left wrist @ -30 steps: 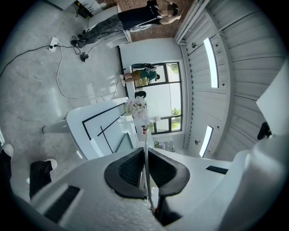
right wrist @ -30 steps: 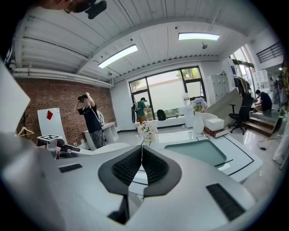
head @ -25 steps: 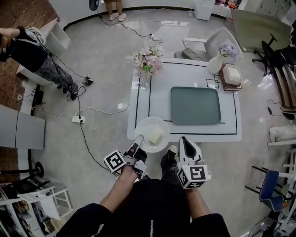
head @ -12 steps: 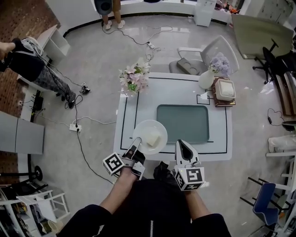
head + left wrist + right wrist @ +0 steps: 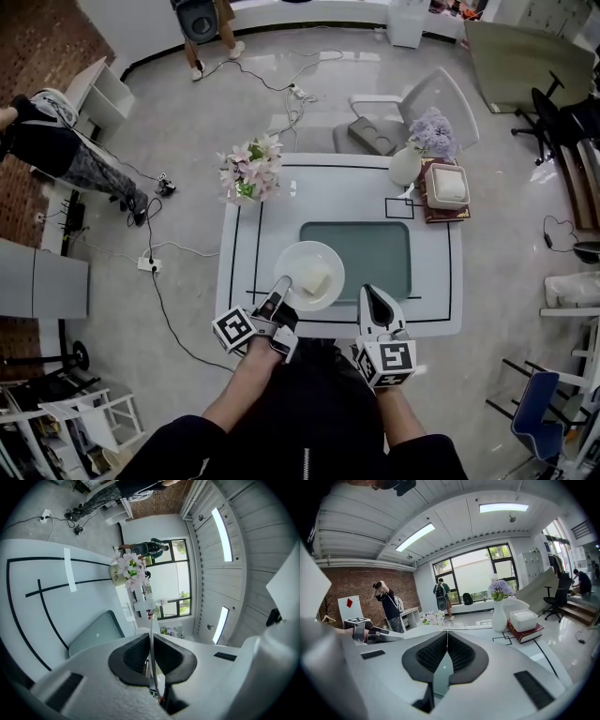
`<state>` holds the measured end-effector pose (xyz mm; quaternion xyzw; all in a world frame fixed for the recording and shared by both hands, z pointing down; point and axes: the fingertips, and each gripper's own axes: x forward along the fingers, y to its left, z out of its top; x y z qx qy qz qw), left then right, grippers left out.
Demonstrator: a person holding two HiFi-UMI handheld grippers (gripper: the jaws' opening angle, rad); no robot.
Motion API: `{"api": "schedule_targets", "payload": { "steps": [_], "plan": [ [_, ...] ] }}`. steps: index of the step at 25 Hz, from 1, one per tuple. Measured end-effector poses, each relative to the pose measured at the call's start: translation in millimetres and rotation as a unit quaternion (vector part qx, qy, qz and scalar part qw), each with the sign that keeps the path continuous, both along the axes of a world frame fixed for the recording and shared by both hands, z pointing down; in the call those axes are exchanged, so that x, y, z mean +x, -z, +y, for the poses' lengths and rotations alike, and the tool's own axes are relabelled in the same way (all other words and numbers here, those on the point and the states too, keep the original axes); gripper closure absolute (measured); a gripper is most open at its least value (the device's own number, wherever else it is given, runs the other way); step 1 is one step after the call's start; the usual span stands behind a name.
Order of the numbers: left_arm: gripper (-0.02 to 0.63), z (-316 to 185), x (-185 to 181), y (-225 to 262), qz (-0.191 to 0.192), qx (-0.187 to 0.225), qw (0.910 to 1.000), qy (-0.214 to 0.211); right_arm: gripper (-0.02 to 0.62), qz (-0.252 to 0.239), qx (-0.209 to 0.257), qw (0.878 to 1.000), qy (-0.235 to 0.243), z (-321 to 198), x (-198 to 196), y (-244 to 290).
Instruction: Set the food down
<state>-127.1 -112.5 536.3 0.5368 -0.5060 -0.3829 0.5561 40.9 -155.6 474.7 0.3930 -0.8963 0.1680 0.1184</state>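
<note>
A white plate point(image 5: 302, 262) carries a pale yellow block of food point(image 5: 316, 278). It hangs over the near part of the white table point(image 5: 427, 309), left of the teal tray point(image 5: 361, 253). My left gripper point(image 5: 281, 287) is shut on the plate's near rim. In the left gripper view the thin rim point(image 5: 150, 637) runs between the pressed pads, and the tray point(image 5: 96, 632) lies beyond. My right gripper point(image 5: 372, 293) is over the table's near edge, right of the plate. Its pads point(image 5: 459, 654) meet with nothing between them.
A vase of pink flowers point(image 5: 247, 171) stands at the table's far left. At the far right are a white vase with purple flowers point(image 5: 415, 152) and a white box on books point(image 5: 445, 190). A chair point(image 5: 412, 103) sits behind the table. People point(image 5: 52, 150) and cables are on the floor to the left.
Both grippers and the plate have moved forward across the table's near edge; the plate now sits further in over the top. Neither grip has changed.
</note>
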Motion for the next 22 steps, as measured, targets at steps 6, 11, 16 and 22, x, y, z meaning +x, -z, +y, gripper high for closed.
{"api": "schedule_targets", "payload": {
  "steps": [6,11,16,22],
  "plan": [
    [0.586,-23,12,-15,-0.005,-0.007,0.9996,-0.027,0.584,0.004,-0.002,1.000,-0.023,-13,10,-5],
    [0.586,-43,25,-35,-0.019,-0.018,0.9982,-0.054,0.584,0.014,-0.001,0.999,-0.047,-21,27,-8],
    [0.586,-61,46,-59,-0.025,-0.033,0.9955,-0.085,0.584,0.024,-0.009,0.996,-0.085,-19,52,-18],
    [0.586,-91,66,-88,-0.042,-0.047,0.9914,-0.115,0.585,0.044,-0.021,0.991,-0.127,-11,86,-28]
  ]
}}
